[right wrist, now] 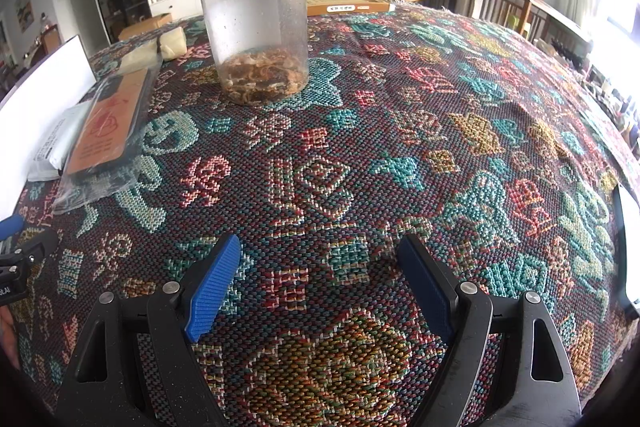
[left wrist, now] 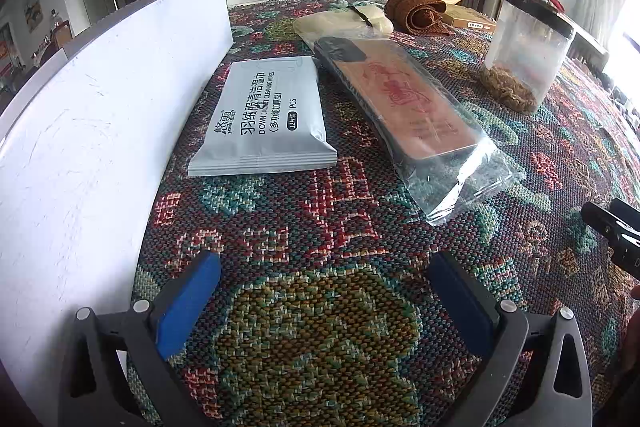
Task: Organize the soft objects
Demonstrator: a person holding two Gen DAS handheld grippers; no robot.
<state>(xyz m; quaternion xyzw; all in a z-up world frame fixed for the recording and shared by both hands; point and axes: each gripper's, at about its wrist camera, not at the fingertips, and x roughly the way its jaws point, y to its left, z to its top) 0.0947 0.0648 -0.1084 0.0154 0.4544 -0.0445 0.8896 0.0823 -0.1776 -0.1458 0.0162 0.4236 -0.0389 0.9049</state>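
Both grippers hover low over the patterned cloth (right wrist: 400, 115) that covers the counter, the left gripper (left wrist: 320, 291) and the right gripper (right wrist: 320, 275) each with jaws spread wide and nothing between them. The soft things lie toward the counter's left edge: a grey wet-wipes pack (left wrist: 264, 115) just beside the upright white board (left wrist: 100, 115), a flat item in a clear plastic sleeve (left wrist: 404, 99) touching or nearly touching the pack's far corner, and a pale cream bundle (left wrist: 344, 21) and a rolled brown woven mat (left wrist: 420, 11) nearer the far edge. The likeliest trouble, as I judge it, is the slack sleeve: its empty near end is loose film, so jaws closing there may catch only plastic and let the contents slide or swing. The wipes pack lies flat, so a low approach could snag the woven cloth and bunch it. The clear jar (right wrist: 256, 27), partly filled with dried pieces, stands near the sleeve; a wide sweep could tip it.
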